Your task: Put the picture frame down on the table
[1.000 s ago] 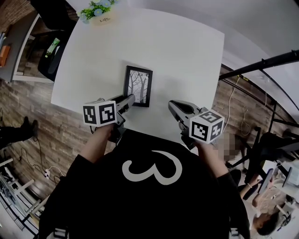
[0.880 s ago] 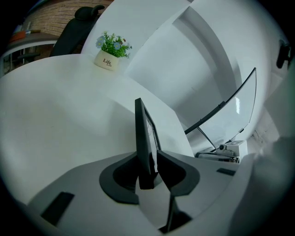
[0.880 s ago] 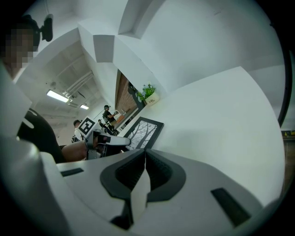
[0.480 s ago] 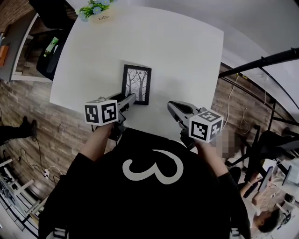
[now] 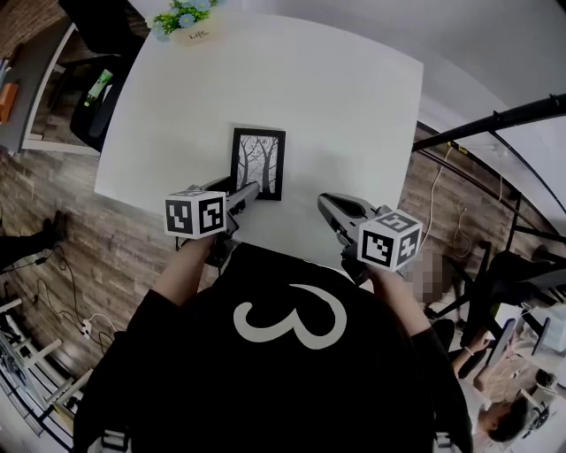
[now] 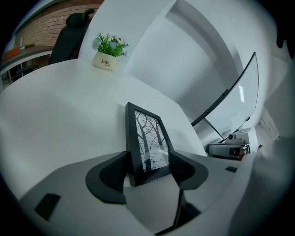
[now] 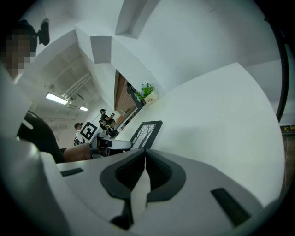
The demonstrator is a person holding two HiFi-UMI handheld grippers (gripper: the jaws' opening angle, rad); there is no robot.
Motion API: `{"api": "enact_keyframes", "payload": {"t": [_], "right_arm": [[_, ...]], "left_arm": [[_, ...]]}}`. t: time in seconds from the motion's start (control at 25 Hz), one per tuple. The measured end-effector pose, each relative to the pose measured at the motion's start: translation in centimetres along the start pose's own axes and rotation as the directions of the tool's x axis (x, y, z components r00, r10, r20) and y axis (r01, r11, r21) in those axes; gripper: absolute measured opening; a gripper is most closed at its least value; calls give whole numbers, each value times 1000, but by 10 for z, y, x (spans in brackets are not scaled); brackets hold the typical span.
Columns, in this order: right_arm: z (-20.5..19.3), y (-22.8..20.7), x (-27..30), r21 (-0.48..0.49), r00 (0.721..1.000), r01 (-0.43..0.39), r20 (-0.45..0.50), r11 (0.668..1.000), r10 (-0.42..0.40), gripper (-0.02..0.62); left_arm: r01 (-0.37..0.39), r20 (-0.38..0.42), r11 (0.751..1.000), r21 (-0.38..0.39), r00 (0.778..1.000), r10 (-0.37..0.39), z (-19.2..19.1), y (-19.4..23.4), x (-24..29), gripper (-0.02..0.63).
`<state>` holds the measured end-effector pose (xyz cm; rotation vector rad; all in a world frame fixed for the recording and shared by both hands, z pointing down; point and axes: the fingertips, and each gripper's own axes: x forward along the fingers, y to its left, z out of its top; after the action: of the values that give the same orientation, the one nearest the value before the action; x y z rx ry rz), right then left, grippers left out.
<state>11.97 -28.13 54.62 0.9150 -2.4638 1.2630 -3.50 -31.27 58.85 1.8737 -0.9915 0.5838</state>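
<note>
The left tongs [image 6: 147, 163] are clamped on the near bottom edge of the frame [image 5: 258, 164], with 1 pad against each side of it. The frame reaches away from the tongs across the desk [image 5: 336, 106] with its tree picture showing. From the head view it sits near the middle of the desk's near half, picture up. No view settles whether it lies fully flat or its gripped edge is still held a little off the surface.

The right tongs [image 7: 144, 159] are closed together on nothing. They hang over the desk's near edge, well apart from the frame.

Over the last 1 second the frame has turned. It sat askew, its top leaning to the right, and now its sides run nearly square to the desk's edges. It has also slid slightly left. The left tongs have come round with it, while the right tongs have barely shifted.

That suggests the placing is close to done, since the frame has been lined up and brought low. What probably remains is to settle the gripped edge, open the left tongs and draw them back without dragging the frame.

A small potted plant [image 5: 181, 19] stands at the far corner, clear of all this.
</note>
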Motion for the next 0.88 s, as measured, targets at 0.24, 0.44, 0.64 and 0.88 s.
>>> {"api": "enact_keyframes", "payload": {"t": [0.24, 0.44, 0.64, 0.88], "right_arm": [[1, -1, -2, 5, 1000, -3, 3, 1000, 3, 25], [0, -3, -4, 16, 1000, 0, 7, 1000, 0, 25], [0, -2, -2, 22, 1000, -10, 7, 1000, 10, 24], [15, 25, 0, -57, 998, -56, 19, 997, 57, 23]], "left_arm": [[-29, -20, 999, 22, 999, 30, -2, 4, -1, 280], [-35, -17, 997, 72, 999, 37, 2, -1, -4, 295], [-44, -31, 997, 69, 998, 47, 0, 3, -6, 295], [-9, -7, 999, 46, 1000, 9, 5, -5, -26, 293]]}}
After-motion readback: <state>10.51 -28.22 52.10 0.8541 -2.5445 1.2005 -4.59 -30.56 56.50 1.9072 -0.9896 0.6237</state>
